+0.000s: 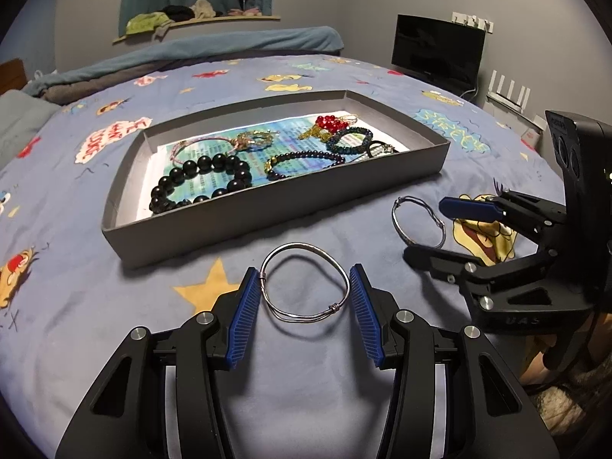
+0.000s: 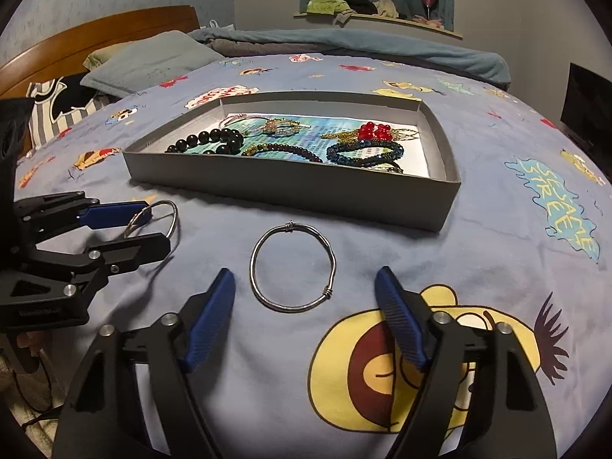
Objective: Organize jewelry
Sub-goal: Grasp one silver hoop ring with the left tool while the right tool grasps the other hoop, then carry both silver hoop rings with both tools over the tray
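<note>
Left wrist view: left gripper has its blue pads clamped on a silver wire bangle, one pad on each side, ring lifted off the blue cartoon bedspread, its shadow on the cloth below. Grey cardboard tray sits ahead on the bed, holding a black bead bracelet, a dark small-bead bracelet, a teal bead bracelet, a red bead piece and a pink cord bracelet. To the right, the right gripper hovers with jaws apart around a second silver bangle lying flat on the bedspread. Contact there: cannot tell from this angle.

Right wrist view: right gripper jaws apart, pads standing on either side of the second bangle, clear gap on both sides, no grip. Bangle lies flat on the bedspread, just in front of the tray. Left gripper at left edge, closed on its bangle, ring held upright between the pads, near the tray's near-left corner.
</note>
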The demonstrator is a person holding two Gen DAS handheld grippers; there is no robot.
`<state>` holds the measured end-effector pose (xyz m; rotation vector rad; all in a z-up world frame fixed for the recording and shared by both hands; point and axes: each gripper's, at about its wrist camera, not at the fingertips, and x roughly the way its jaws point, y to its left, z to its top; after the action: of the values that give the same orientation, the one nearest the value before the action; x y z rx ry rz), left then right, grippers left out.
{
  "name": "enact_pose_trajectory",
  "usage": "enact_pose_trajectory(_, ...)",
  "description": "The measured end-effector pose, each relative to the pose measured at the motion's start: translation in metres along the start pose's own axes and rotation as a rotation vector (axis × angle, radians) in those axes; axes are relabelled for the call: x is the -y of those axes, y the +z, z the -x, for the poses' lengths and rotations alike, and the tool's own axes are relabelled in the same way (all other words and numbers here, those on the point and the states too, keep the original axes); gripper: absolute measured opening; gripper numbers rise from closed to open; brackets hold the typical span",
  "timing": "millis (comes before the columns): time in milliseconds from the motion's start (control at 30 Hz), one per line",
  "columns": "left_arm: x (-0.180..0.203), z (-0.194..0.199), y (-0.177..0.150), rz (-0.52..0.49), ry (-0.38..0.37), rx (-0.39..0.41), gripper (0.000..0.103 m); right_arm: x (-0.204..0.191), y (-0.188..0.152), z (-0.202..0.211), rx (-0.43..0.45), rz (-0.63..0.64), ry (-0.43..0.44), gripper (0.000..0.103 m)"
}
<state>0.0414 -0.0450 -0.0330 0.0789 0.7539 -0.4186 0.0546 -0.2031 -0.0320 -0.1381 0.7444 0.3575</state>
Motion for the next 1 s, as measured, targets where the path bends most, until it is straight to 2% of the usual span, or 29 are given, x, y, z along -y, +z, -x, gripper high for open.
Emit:
enact_pose_trajectory(33,0.000,-0.001,0.000,0.001,-0.001,-0.003,0.050,-0.001,0.000,0.000,0.005,0.006,0.000,0.055)
enact_pose_trajectory(100,-0.001,-0.001,-0.001,0.002,-0.001,-0.004,0.050,-0.002,0.001,0.001,0.012,0.013,-0.001,0.046)
enact_pose_trajectory(300,-0.004,0.004,-0.001,0.010,-0.012,0.010,0.050,0.000,0.001,0.005,0.025,0.007,0.011,0.046)
enact_pose_trajectory(533,-0.008,0.031,0.016,0.012,-0.024,0.083,0.050,0.000,0.013,0.024,0.068,0.018,0.030,0.046)
enact_pose_trajectory(733,-0.017,0.043,0.047,-0.018,0.001,0.128,0.050,0.011,0.043,0.035,0.118,0.026,0.017,0.046)
enact_pose_trajectory(1000,-0.039,0.010,0.107,-0.016,0.006,0.114,0.050,0.037,0.097,0.003,0.105,0.004,-0.021,0.046)
